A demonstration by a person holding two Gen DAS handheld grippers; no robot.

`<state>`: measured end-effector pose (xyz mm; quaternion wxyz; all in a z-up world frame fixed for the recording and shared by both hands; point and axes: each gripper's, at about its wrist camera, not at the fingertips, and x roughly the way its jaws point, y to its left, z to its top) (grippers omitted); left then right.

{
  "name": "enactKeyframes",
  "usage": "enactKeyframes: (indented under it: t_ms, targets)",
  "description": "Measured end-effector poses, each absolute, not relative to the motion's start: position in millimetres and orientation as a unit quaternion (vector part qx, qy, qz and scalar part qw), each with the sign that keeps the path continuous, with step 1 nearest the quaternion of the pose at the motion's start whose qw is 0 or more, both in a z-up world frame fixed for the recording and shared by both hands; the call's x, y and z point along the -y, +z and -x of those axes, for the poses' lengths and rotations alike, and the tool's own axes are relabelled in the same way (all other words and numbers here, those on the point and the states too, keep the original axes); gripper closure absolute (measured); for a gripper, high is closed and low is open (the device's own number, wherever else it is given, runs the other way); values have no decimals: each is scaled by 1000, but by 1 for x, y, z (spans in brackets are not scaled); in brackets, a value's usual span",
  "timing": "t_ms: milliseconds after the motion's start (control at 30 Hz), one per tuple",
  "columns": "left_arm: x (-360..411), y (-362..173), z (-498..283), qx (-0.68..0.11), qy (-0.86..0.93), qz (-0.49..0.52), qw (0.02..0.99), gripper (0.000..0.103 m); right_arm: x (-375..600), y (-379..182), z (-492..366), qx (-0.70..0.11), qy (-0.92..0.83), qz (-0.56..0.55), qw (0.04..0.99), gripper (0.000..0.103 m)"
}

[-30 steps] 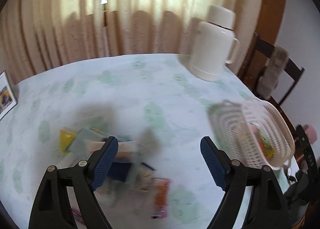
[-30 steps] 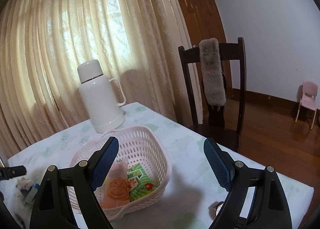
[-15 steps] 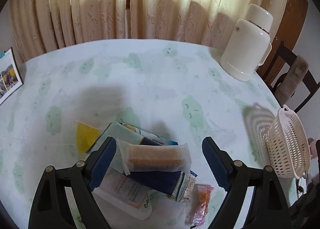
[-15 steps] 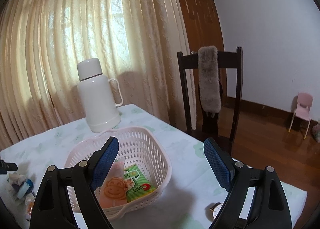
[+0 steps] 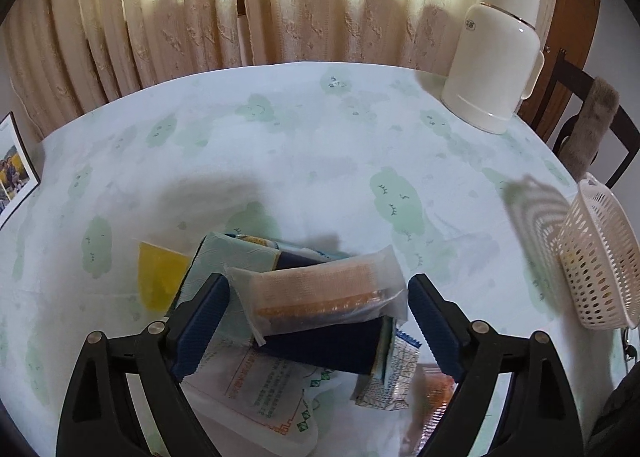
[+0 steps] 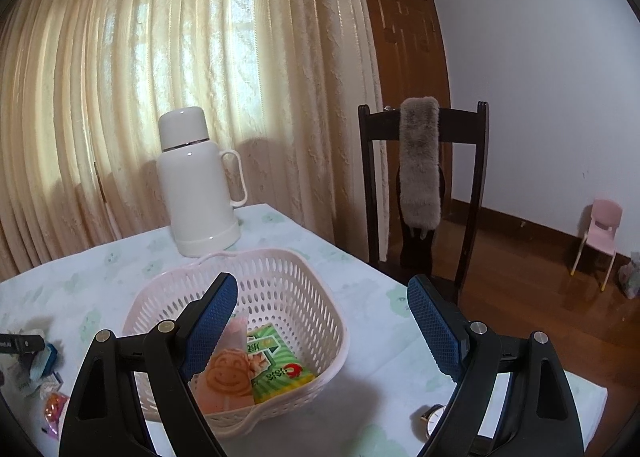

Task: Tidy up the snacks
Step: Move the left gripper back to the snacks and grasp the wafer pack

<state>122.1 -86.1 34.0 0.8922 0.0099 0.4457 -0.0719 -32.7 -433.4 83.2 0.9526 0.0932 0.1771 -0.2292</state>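
A pile of snack packs lies on the table in the left wrist view. On top is a clear-wrapped orange wafer bar (image 5: 320,297), over a dark blue pack (image 5: 328,349), a white printed pouch (image 5: 260,389) and a yellow pack (image 5: 158,277). My left gripper (image 5: 316,321) is open, its fingers on either side of the wafer bar, just above it. The pink basket (image 6: 316,297) holds a pink smiley-face pack (image 6: 226,381) and a green pack (image 6: 276,369). My right gripper (image 6: 320,321) is open and empty over the basket, which also shows in the left wrist view (image 5: 600,257).
A white thermos jug (image 6: 196,185) stands at the table's back, also in the left wrist view (image 5: 496,53). A dark wooden chair (image 6: 424,193) with a grey furry cover stands by the table's right edge. A wristwatch (image 6: 434,417) lies near the front. A photo frame (image 5: 14,169) stands far left.
My left gripper has swung left from the basket to the snack pile and come down close over the wafer bar. My right gripper has stayed over the basket, shifting only slightly.
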Motion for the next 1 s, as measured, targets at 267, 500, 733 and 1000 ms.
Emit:
enactKeyframes:
  t_ms: [267, 500, 733, 1000]
  targets:
    - [82, 35, -120, -437, -65, -10, 897, 31, 433, 83, 33, -177, -230, -92, 953, 16]
    - [70, 43, -111, -429, -59, 10, 901, 32, 427, 85, 36, -160, -240, -70, 955, 16]
    - [48, 74, -88, -394, -60, 40, 916, 32, 401, 92, 46, -121, -253, -7, 960, 16]
    - [16, 96, -60, -367, -47, 71, 927, 32, 371, 95, 47, -117, -231, 49, 965, 16]
